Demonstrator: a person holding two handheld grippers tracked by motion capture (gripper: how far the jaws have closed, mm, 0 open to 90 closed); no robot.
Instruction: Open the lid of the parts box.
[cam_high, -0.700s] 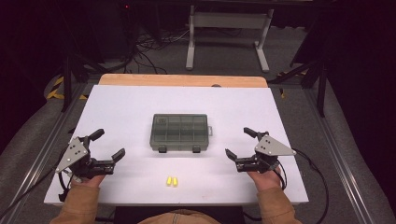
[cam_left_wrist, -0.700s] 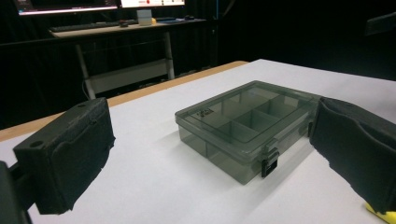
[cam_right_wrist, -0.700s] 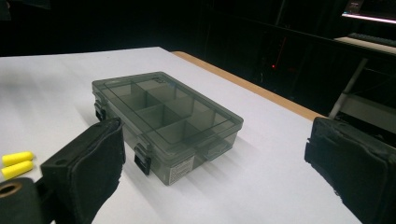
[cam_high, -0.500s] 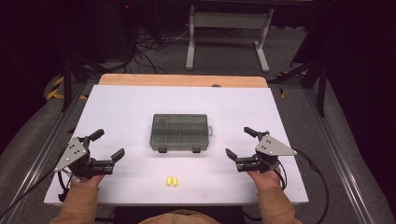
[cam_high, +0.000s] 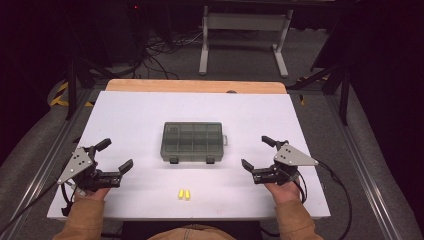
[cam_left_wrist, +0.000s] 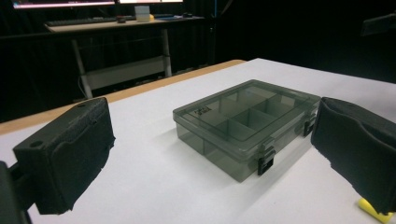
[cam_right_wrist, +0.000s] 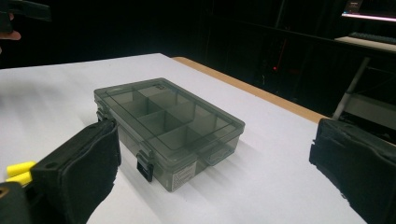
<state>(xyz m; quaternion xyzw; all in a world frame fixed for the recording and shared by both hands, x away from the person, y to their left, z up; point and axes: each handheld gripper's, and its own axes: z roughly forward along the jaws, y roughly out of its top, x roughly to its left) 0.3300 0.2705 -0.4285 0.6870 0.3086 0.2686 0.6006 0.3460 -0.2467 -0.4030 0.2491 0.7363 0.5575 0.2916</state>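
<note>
A smoky grey transparent compartment box (cam_high: 192, 142) lies shut in the middle of the white table (cam_high: 140, 112), its two black latches facing the person. It also appears as the box (cam_left_wrist: 246, 125) and the box (cam_right_wrist: 168, 126) in the gripper views. Two small yellow pieces (cam_high: 184, 194) lie side by side near the front edge, seen again as yellow pieces (cam_right_wrist: 17, 171) and a yellow bit (cam_left_wrist: 373, 211). My left gripper (cam_high: 116, 156) rests at the front left, open and holding nothing. My right gripper (cam_high: 257, 153) rests at the front right, open and holding nothing.
A wooden strip (cam_high: 195, 86) runs along the table's far edge. Beyond it stand a white metal stand (cam_high: 245, 30) and cables on the dark floor. Cables (cam_high: 335, 185) trail from the grippers off the table's sides.
</note>
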